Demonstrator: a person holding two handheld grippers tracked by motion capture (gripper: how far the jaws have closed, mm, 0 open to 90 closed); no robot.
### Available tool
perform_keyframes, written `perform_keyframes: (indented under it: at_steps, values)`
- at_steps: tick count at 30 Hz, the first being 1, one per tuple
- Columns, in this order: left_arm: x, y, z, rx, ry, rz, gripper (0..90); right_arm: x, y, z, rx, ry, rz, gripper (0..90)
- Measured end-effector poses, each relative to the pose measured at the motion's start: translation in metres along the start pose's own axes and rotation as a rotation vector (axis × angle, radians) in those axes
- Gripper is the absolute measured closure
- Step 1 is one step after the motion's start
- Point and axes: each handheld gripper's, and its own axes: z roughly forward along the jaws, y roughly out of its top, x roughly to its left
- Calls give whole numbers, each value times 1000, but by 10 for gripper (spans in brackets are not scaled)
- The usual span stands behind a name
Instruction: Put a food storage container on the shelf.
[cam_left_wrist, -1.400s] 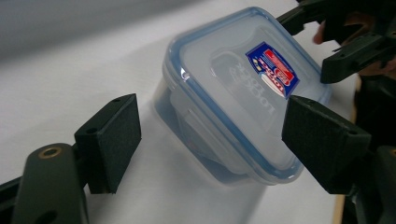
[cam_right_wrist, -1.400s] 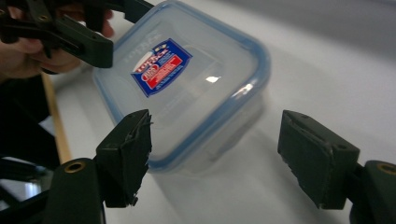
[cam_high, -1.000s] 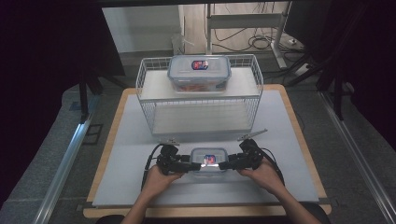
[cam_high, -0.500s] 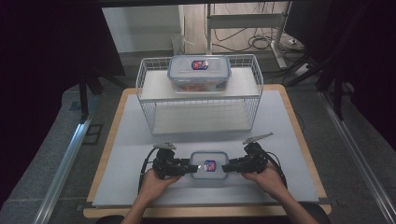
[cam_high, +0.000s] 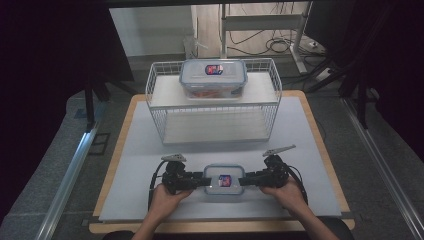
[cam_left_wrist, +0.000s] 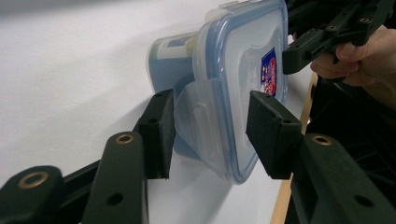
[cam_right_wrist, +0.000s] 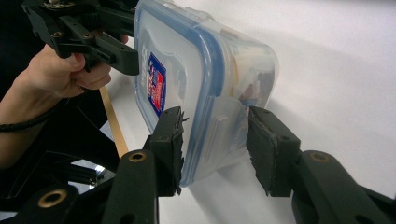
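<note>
A small clear container (cam_high: 224, 182) with a blue-rimmed lid and a red-and-blue sticker lies near the front of the white mat. My left gripper (cam_high: 204, 181) holds its left end and my right gripper (cam_high: 243, 181) its right end. In the left gripper view the container (cam_left_wrist: 233, 79) sits between the pads of the left gripper (cam_left_wrist: 210, 130), one on the lid and one at the latch flap. In the right gripper view the right gripper (cam_right_wrist: 215, 140) clamps the container's (cam_right_wrist: 187, 60) other latch end. Both pairs of jaws have just been closing on it.
A white wire rack (cam_high: 215, 125) stands at the middle back of the mat (cam_high: 300, 150). A larger lidded container (cam_high: 213, 77) rests on its top shelf. The wooden table edge (cam_high: 112, 165) frames the mat. Dark stands and cables lie beyond the table.
Both grippers and the small container have shifted a little toward the near edge. The jaws have narrowed onto the container's two ends.
</note>
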Motion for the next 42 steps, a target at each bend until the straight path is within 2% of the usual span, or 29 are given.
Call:
perform_keyframes:
  at_steps: [6, 13, 24, 31, 42]
  values:
    - [-3, 3, 0, -16, 23, 10, 534, 2, 0, -1, -17, -10, -3, 562]
    - [-8, 11, -4, -46, 36, 23, 534, 4, 6, -6, -68, -16, -21, 564]
    - [-18, 34, -22, -80, 68, 92, 534, 14, 26, -17, -134, -12, -68, 565]
    - [-27, 56, -36, -110, 85, 136, 534, 26, 46, -28, -173, -19, -102, 564]
    - [-38, 88, -59, -139, 118, 169, 533, 41, 83, -42, -203, -25, -160, 563]
